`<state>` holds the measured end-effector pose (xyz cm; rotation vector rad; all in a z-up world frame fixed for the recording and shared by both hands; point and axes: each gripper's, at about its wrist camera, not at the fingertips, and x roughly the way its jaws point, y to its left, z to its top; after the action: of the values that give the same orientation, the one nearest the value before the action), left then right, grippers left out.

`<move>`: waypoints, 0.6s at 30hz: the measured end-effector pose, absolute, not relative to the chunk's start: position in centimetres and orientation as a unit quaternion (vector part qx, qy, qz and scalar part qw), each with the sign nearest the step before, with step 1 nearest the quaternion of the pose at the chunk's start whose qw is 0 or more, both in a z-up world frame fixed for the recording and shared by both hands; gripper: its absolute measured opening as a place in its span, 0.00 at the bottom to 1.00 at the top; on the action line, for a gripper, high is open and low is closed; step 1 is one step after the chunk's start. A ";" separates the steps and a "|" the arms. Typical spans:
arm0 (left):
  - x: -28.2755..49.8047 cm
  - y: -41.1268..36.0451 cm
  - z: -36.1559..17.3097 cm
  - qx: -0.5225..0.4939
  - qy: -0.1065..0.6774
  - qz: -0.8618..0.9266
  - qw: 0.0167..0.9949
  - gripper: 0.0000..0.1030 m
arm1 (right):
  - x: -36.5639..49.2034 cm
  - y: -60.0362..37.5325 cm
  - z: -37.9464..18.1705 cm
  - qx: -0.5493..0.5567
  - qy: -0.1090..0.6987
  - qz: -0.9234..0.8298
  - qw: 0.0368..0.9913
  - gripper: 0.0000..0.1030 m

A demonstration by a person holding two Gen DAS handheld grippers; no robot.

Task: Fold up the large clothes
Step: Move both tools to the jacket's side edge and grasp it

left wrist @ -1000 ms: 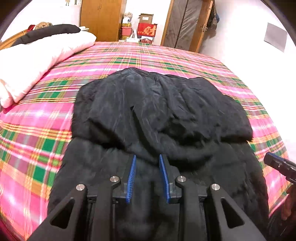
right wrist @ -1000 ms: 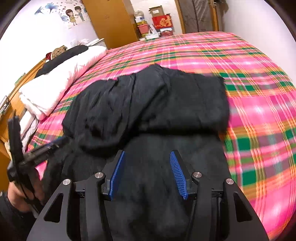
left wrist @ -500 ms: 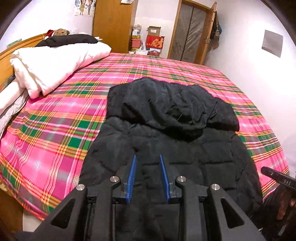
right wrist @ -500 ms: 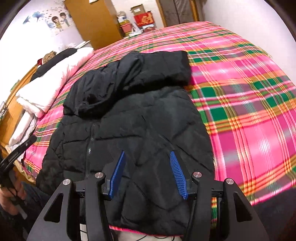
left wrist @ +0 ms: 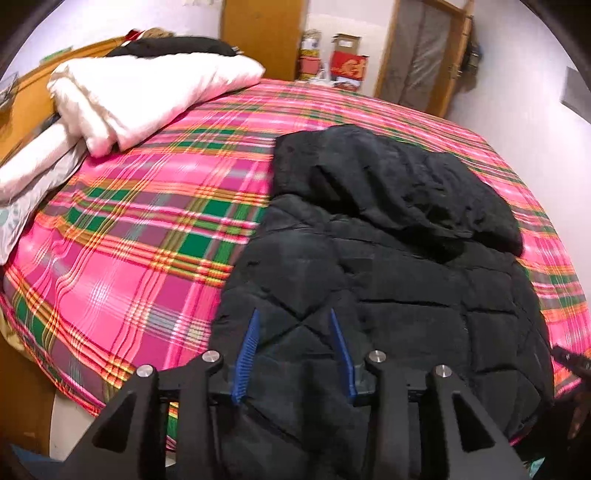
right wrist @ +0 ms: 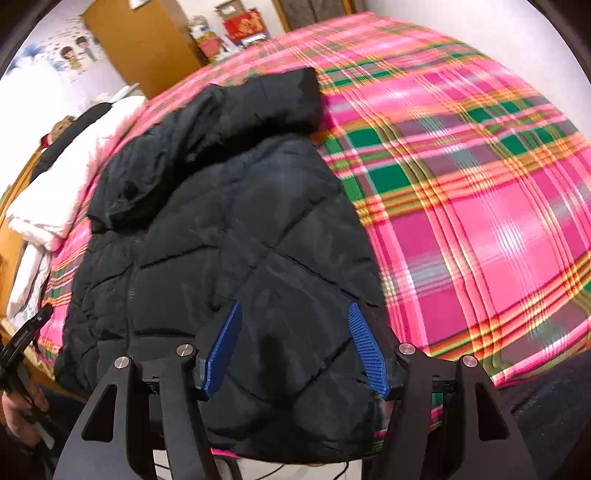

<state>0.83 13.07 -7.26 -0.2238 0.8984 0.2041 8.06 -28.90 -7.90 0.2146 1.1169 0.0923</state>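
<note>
Left wrist view: one black quilted jacket [left wrist: 388,295] lies flat on one bed [left wrist: 147,240] covered in a pink, green and orange plaid sheet. One hood [left wrist: 399,184], folded down over the shoulders, forms the far end of the jacket; the hem hangs at the near edge of the bed, close to the camera. The jacket's long axis runs from the near edge away toward the far wall, hood end pointing away. It sits on the right part of the bed in this view, with bare plaid sheet to its left.

One folded white duvet [left wrist: 147,96] lies at the far left of the bed, with one dark pillow [left wrist: 173,48] behind it, both well apart from the jacket. One wooden wardrobe [left wrist: 262,33] stands at the far wall, with a few boxes [left wrist: 347,55] beside it; they are too blurred to count surely.

Two tongs are in view. The left tongs [left wrist: 297,354] hover over the lower left part of the jacket, jaws opening, blue pads apart and nothing pinched between them. In the right wrist view the right tongs [right wrist: 295,347] hover over the jacket's lower right panel near the hem, jaws opening and wider apart than the left pair, gripping nothing. One zip line [right wrist: 131,280] runs along the jacket's length left of them. At the left edge of that view, one hand [right wrist: 18,410] holds the other tool's handle.
</note>
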 end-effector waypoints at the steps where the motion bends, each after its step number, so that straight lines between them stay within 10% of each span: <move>1: 0.9 13.8 -7.6 -0.120 0.435 0.104 0.886 0.42 | 8.2 -29.3 -8.2 0.108 0.530 0.040 0.840 0.60; 18: 1.3 16.8 -13.9 -0.181 0.492 0.125 0.842 0.53 | 7.5 -32.9 -12.7 0.170 0.582 0.063 0.793 0.74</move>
<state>1.26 16.75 -13.94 -0.3831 1.0382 0.2646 7.53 -32.91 -12.67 0.3650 1.2514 0.1352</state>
